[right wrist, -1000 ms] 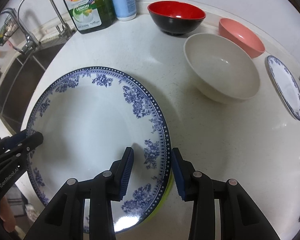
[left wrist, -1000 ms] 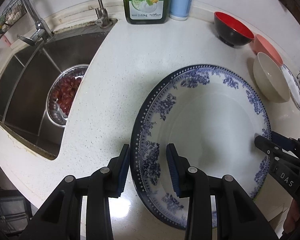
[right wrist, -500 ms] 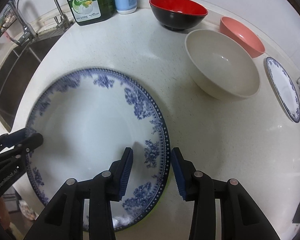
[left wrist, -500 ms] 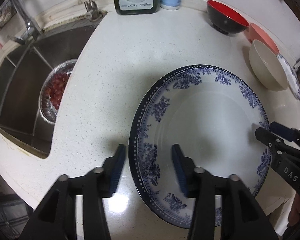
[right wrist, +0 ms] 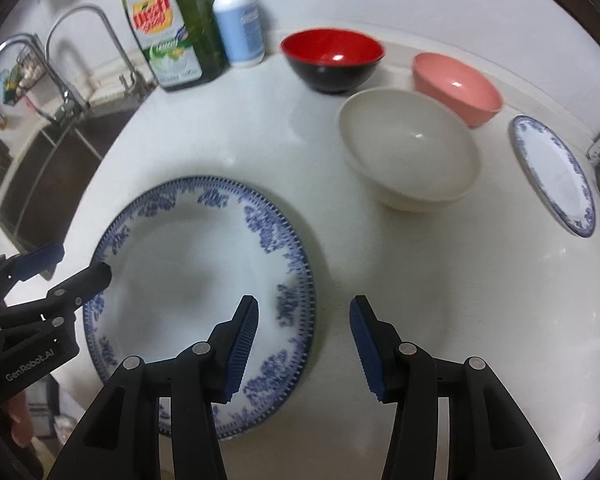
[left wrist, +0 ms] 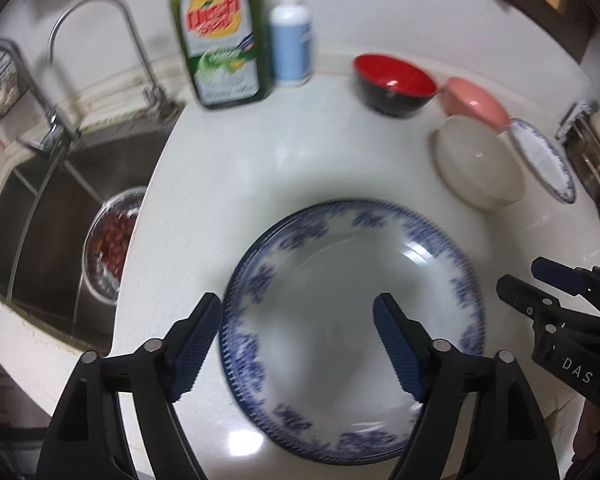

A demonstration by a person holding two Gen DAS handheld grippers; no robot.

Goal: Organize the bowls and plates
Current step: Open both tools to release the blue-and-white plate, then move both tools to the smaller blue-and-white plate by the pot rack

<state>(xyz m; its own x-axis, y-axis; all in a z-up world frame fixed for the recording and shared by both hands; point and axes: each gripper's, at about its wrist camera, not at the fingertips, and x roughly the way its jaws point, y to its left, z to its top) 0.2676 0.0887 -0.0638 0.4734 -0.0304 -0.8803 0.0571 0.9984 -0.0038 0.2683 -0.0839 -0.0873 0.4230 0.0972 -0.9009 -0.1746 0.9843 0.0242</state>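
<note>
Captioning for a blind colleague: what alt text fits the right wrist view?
Right gripper, fingers open, hangs over the rim of a large blue-and-white floral plate on a white counter. Behind stand a cream bowl, red-and-black bowl and pink bowl.

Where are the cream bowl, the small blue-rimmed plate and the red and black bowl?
cream bowl (right wrist: 410, 152), right wrist view, on its inner wall.
small blue-rimmed plate (right wrist: 552, 172), right wrist view, on its white centre.
red and black bowl (right wrist: 331, 49), right wrist view, on its red inside.
</note>
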